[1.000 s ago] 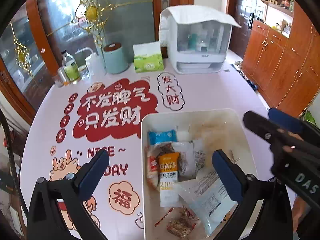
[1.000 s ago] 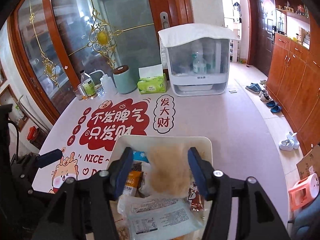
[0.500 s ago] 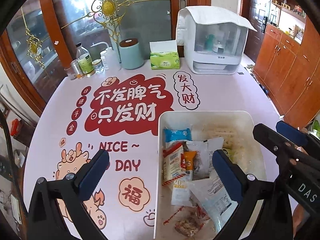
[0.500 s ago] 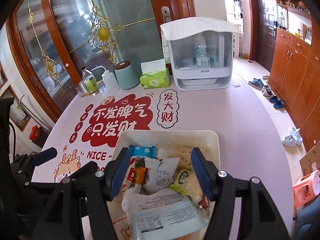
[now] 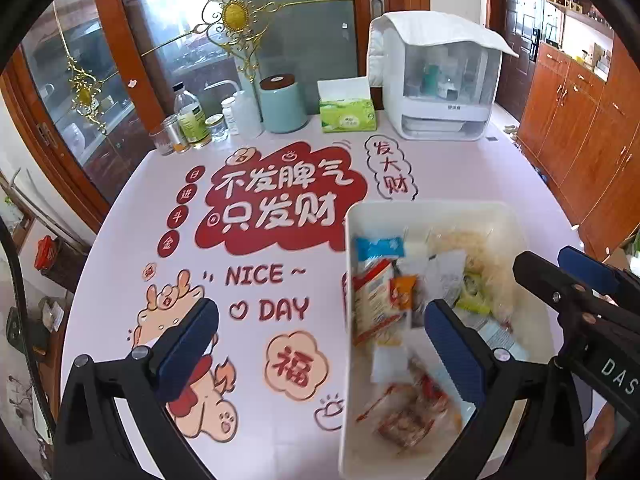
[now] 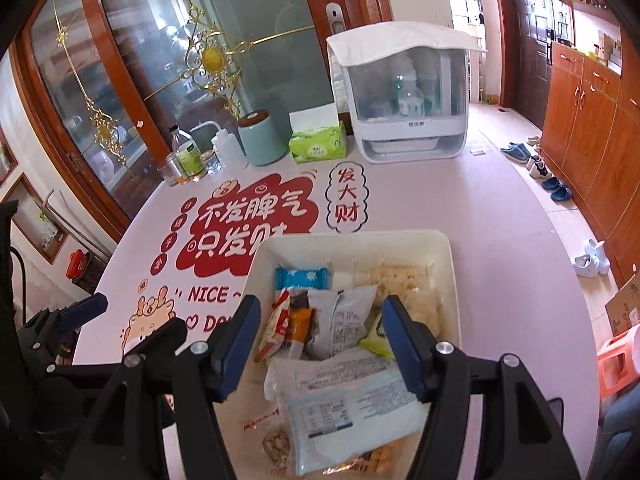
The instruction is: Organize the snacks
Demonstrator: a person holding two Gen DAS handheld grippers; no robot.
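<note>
A white rectangular bin [image 5: 428,210] [image 6: 352,240] sits on the pink printed table and holds several snack packets: a blue one [image 6: 304,278], a white one [image 6: 344,320], an orange one [image 5: 402,290] and a large clear bag [image 6: 344,404] at the near end. My left gripper [image 5: 320,350] is open and empty, above the table at the bin's left rim. My right gripper [image 6: 320,344] is open and empty, above the bin's near half; it also shows at the right of the left wrist view [image 5: 560,276].
At the table's far edge stand a white dish cabinet [image 5: 440,88], a green tissue box [image 5: 348,114], a teal canister [image 5: 282,104] and several bottles and jars [image 5: 192,120]. Glass cabinet doors lie behind. Wooden cupboards and shoes [image 6: 552,184] are at the right.
Both grippers have drawn back and up from the bin; the bin looks smaller and farther right in the left wrist view. A blurred pale packet has settled among the snacks.
</note>
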